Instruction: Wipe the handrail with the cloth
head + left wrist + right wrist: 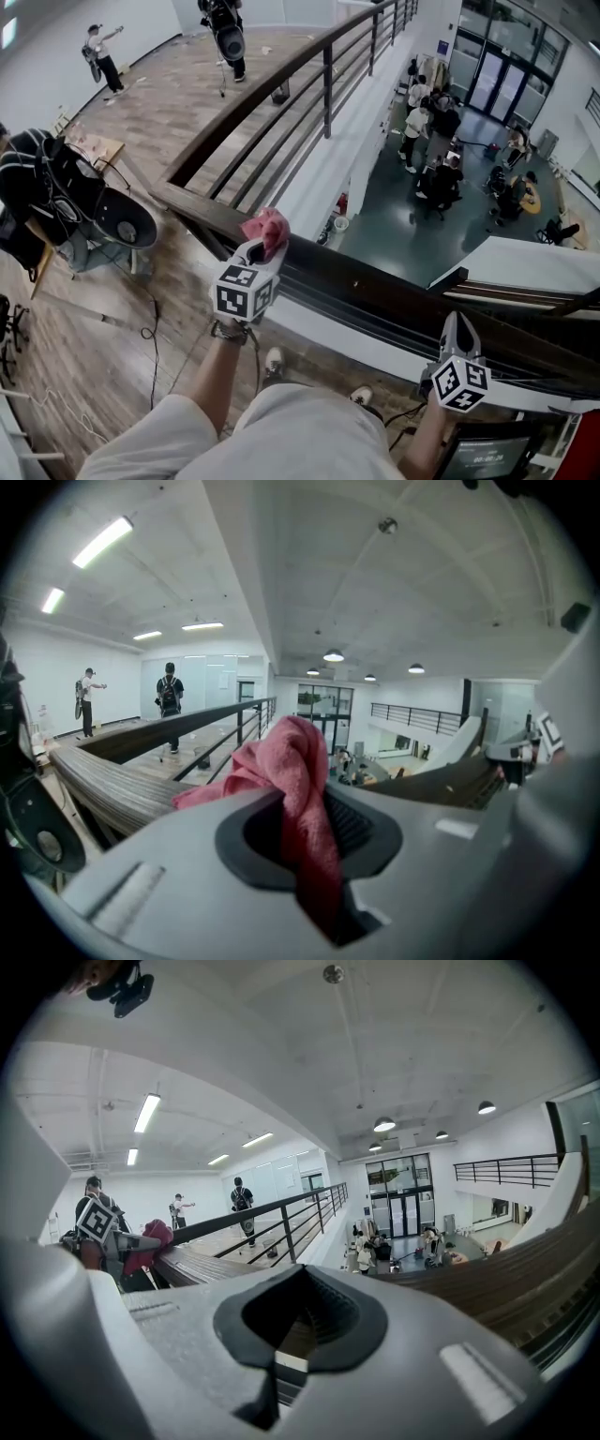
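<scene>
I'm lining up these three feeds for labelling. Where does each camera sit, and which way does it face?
Head view: on the person's head, facing steeply down at the handrail; shows forearms, legs, the left gripper and the right gripper.
Left gripper view: on the left gripper, facing along the handrail; its jaws clamp the pink cloth.
Right gripper view: on the right gripper, facing across the handrail; jaws shut, empty.
Shared: each gripper view shows the other gripper.

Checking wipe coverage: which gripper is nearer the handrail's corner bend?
Left. The left gripper, shut on the pink cloth, is at the handrail just past the corner bend; the right gripper, empty, is much farther along the same rail.
</scene>
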`<state>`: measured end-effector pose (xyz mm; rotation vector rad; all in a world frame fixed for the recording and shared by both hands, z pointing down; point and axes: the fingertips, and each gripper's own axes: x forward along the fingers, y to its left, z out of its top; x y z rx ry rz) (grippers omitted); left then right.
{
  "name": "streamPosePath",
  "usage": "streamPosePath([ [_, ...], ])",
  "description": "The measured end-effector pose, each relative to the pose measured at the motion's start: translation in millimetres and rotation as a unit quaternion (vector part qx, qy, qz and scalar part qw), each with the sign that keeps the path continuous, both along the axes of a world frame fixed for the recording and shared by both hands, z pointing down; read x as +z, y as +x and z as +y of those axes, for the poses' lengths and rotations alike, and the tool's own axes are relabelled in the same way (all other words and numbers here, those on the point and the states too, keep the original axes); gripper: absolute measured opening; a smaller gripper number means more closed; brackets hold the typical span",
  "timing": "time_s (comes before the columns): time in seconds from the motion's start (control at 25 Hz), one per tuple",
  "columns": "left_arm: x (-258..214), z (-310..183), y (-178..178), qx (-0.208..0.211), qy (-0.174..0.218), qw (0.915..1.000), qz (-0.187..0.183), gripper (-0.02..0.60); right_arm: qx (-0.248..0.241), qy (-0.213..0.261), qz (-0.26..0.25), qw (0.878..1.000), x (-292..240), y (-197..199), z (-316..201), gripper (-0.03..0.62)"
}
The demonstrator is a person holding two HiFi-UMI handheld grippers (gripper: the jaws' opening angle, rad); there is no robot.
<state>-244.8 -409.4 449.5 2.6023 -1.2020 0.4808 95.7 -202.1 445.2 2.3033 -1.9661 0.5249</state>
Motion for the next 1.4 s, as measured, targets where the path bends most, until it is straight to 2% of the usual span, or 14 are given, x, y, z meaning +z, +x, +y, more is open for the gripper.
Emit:
streamPosePath([
  [0.24, -1.0, 22.5, 36.7, 0.027, 0.007, 0.9996, -0.001, 0.066, -0.008, 0.006, -0.003, 1.0, 0.4, -2.1, -1.9, 0.002],
  [0.52, -0.6, 44.9, 74.7, 0.048, 0.006, 0.9988, -0.007, 0.066, -0.002, 0.03, -0.032, 0.999, -5.1, 2.4, 2.2, 0.002],
  [0.72, -0.3, 56.2, 95.7, 0.056, 0.012, 0.9983, -0.007, 0.066, -0.006, 0.046, -0.02, 0.999, -20.3, 17.6, 12.1, 0.002],
  [1.12, -0.3, 88.7, 145.3, 0.071, 0.015, 0.9973, -0.009, 0.066, -0.051, 0.012, -0.006, 0.999, -13.3, 40.6, 28.3, 0.002],
  [1.4, 1.0, 102.7, 162.6, 0.078, 0.005, 0.9969, -0.011, 0.066, -0.076, 0.003, -0.01, 0.997, -4.7, 39.0, 34.2, 0.002],
])
